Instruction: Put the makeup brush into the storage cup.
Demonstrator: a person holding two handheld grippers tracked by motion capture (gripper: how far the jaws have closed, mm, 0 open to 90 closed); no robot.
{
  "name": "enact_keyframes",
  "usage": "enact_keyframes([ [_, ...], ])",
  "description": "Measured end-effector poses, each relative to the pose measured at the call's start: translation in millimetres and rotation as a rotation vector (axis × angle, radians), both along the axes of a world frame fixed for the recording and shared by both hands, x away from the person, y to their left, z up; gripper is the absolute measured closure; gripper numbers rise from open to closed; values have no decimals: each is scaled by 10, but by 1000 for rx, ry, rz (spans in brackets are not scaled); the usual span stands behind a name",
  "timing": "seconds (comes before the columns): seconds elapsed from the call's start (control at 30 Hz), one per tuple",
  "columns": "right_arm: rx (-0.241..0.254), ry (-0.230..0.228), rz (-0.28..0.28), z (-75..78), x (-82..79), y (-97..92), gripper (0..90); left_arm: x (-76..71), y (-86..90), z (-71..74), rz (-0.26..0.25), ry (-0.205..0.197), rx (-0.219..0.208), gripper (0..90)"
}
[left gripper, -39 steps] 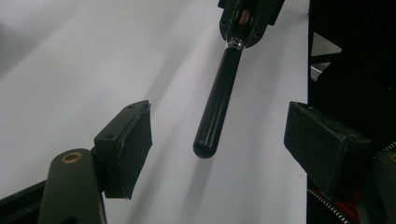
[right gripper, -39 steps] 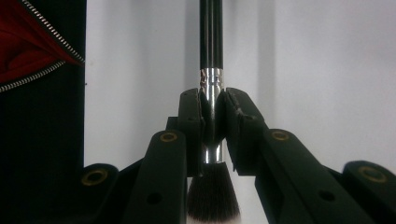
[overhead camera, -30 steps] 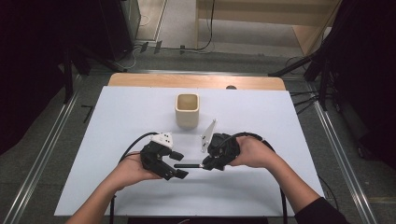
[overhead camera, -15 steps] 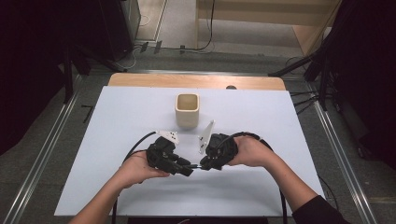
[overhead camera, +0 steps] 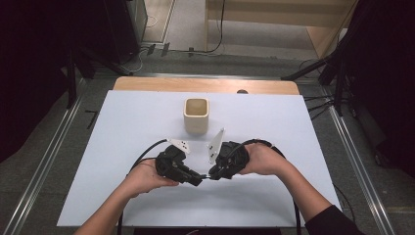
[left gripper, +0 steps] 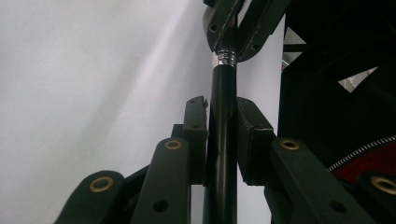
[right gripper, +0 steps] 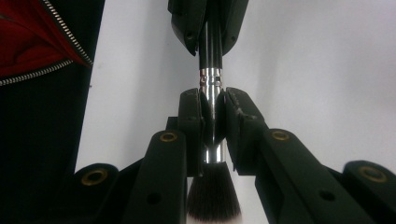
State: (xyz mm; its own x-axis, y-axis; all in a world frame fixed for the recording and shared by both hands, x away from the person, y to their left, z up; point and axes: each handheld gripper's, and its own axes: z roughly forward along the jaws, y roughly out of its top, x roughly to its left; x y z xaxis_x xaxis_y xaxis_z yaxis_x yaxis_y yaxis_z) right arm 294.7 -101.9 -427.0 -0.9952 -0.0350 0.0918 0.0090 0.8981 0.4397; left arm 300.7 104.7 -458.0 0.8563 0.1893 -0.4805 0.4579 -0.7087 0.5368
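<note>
A makeup brush with a black handle (left gripper: 222,140), a silver ferrule (right gripper: 212,93) and dark bristles (right gripper: 214,196) hangs level just above the white table, between my two grippers. My right gripper (right gripper: 213,100) is shut on the ferrule, with the bristles lying back between its jaws. My left gripper (left gripper: 222,105) faces it tip to tip; its jaws have just been closing and now press on the handle. In the high view the left gripper (overhead camera: 195,177) and the right gripper (overhead camera: 214,175) meet near the table's front middle. The brush (overhead camera: 205,177) is a short dark bar between them.
A beige square cup (overhead camera: 196,115) stands upright on the white table (overhead camera: 122,127), just behind the grippers. Black cables loop from both grippers across the board. A wooden strip (overhead camera: 205,85) borders the table's far edge, and metal rails run along both sides.
My left gripper has moved right to meet the right gripper, and its jaws have gone from wide open to shut on the brush handle. The right hand has kept still.
</note>
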Motion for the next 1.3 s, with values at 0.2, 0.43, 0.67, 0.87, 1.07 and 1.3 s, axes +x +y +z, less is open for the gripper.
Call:
enact_keyframes([
  [0.2,0,7,11,-7,5,-5,779,35,20,-42,-19,54,-35,791],
  [0.43,-5,17,-7,4,16,-2,666,37,24,-58,-14,85,-49,792],
  [0.67,54,-4,-51,25,-33,-14,360,28,25,-82,11,73,-38,792],
  [0.87,112,0,-107,21,-50,-89,264,25,35,-87,35,59,-45,792],
  [1.07,168,-2,-209,31,-77,-173,174,29,46,-93,72,37,-59,791],
  [1.3,192,-17,-294,27,-102,-240,182,41,73,-122,111,43,-60,791],
])
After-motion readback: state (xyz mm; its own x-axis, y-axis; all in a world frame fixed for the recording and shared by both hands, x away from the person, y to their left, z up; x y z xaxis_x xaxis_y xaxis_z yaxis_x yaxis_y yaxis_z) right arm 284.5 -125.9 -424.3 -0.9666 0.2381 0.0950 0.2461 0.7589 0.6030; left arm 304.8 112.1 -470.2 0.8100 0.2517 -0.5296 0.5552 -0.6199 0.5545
